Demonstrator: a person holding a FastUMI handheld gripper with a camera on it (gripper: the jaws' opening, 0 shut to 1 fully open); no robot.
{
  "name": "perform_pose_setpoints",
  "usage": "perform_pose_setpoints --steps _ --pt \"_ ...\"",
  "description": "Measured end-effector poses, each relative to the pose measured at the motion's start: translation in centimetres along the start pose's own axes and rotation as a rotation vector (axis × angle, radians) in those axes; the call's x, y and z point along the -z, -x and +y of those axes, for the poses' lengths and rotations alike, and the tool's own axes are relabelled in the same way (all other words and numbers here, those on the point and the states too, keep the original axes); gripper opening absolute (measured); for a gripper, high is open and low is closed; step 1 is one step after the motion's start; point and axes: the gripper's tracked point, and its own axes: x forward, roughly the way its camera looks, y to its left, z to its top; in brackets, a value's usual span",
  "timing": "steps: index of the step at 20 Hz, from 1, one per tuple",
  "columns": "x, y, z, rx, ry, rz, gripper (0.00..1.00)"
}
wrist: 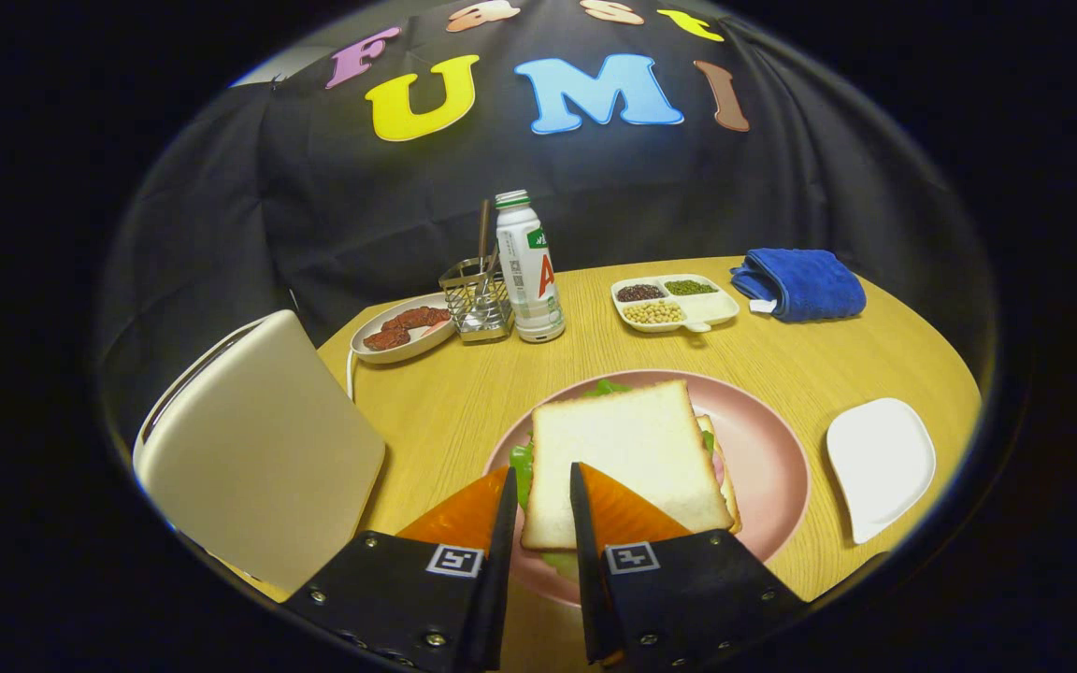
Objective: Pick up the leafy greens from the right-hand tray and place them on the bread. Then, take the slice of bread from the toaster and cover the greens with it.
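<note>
A white slice of bread (627,458) lies flat on the pink plate (768,449), covering the leafy greens (606,386), which peek out at its far edge and left side. A lower slice shows along the right edge. My gripper (540,477) hovers over the near left corner of the top slice. Its fingers stand a narrow gap apart, the bread's corner shows in that gap, and neither finger presses on it. The cream toaster (258,449) stands to the left of the fingers. An empty white tray (880,463) sits right of the plate.
At the back of the round wooden table stand a milk bottle (527,271), a wire cutlery holder (478,299), a dish of red meat slices (403,329), a divided dish of beans (674,301) and a folded blue cloth (800,283).
</note>
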Motion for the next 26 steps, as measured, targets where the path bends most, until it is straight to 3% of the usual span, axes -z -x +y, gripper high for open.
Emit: perform_pose_setpoints --steps 10,22,26 --pt "-5.1 1.4 -3.7 0.058 0.023 -0.105 0.34" --pt "-14.7 6.6 -13.0 0.164 0.078 -0.318 0.34" --pt "-16.8 8.6 -16.7 0.155 0.109 -0.373 0.33"
